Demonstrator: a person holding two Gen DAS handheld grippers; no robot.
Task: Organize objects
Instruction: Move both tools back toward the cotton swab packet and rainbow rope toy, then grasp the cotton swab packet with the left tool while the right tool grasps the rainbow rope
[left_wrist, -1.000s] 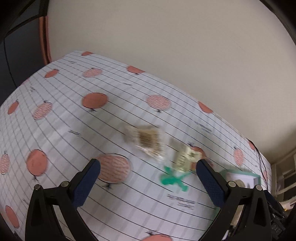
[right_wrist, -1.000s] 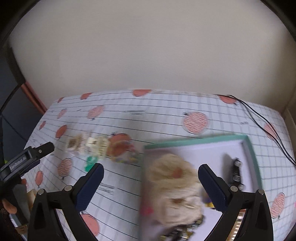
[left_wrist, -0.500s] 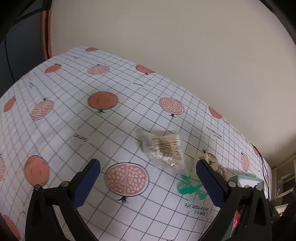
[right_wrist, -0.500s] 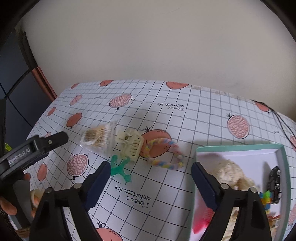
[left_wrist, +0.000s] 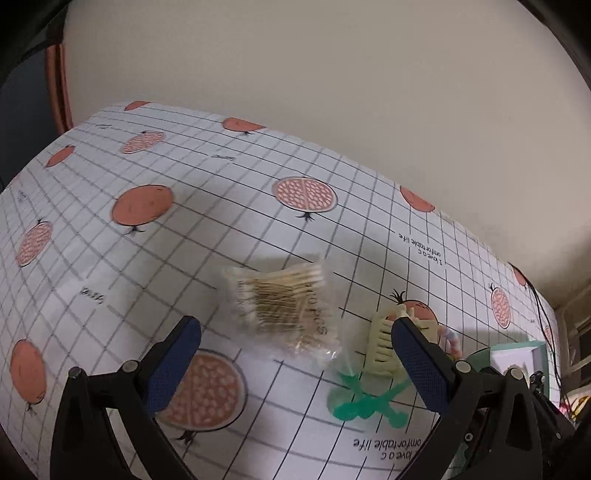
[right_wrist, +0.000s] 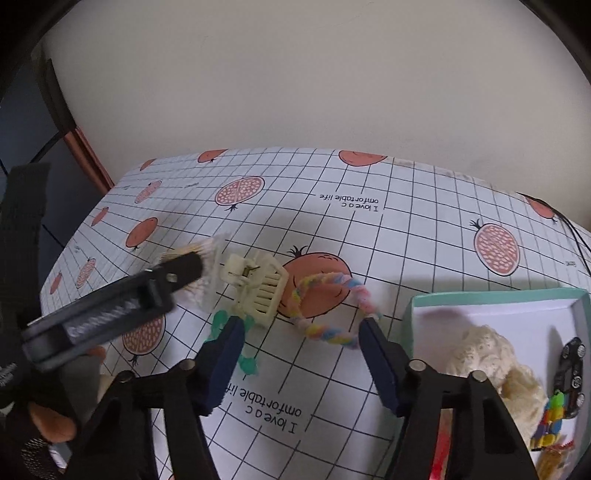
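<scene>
A clear bag of cotton swabs (left_wrist: 280, 306) lies on the pomegranate-print tablecloth (left_wrist: 147, 166). My left gripper (left_wrist: 293, 332) hovers open just over its near edge, with nothing between the fingers. To the right of the bag sit a cream hair claw clip (left_wrist: 384, 347) and a green plastic piece (left_wrist: 365, 402). In the right wrist view, a pastel braided loop (right_wrist: 328, 306) lies beside the claw clip (right_wrist: 258, 288). My right gripper (right_wrist: 301, 332) is open around the loop's near side. One of the left gripper's fingers (right_wrist: 181, 267) partly hides the swab bag (right_wrist: 208, 258).
A teal-rimmed box (right_wrist: 480, 295) stands at the right, holding a cream fluffy item (right_wrist: 487, 354), a black toy car (right_wrist: 570, 373) and a colourful piece (right_wrist: 550, 424). A black cable (right_wrist: 576, 236) runs along the far right. A beige wall backs the table. A gloved hand (right_wrist: 48, 417) holds the left gripper.
The right gripper has swung left from over the box to the braided loop. The left gripper has closed in on the swab bag.
</scene>
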